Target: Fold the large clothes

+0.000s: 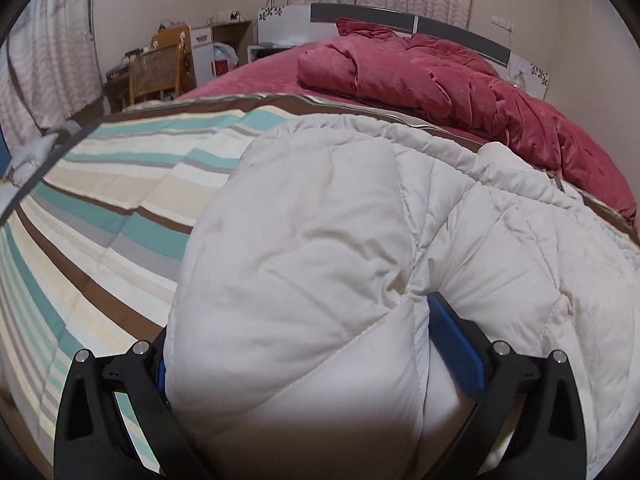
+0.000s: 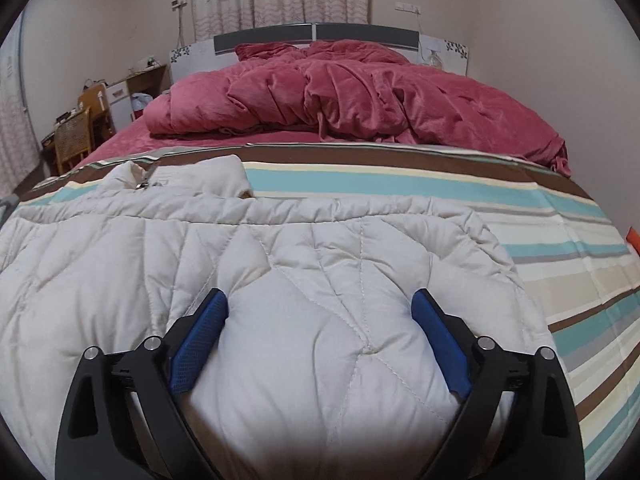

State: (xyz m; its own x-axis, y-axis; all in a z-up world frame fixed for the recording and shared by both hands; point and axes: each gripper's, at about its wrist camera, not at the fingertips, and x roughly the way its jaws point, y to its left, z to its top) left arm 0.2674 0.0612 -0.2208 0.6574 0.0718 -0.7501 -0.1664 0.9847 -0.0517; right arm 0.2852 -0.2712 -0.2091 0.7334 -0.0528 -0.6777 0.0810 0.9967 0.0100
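Both grippers stand wide open with one puffy white quilted jacket [image 2: 304, 264] bulging between their blue fingers. At the left gripper [image 1: 304, 344] a thick fold hides most of one pad; the right gripper [image 2: 320, 320] straddles a padded panel. Beyond lie one striped sheet [image 2: 520, 208] and one red duvet [image 2: 340, 92].

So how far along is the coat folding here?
Early. Done: the white puffer coat lies spread on the striped sheet, collar away from the cameras. In hand: the left tongs and right tongs each straddle bunched padding at its near edge. Left: every fold; none is visibly completed.
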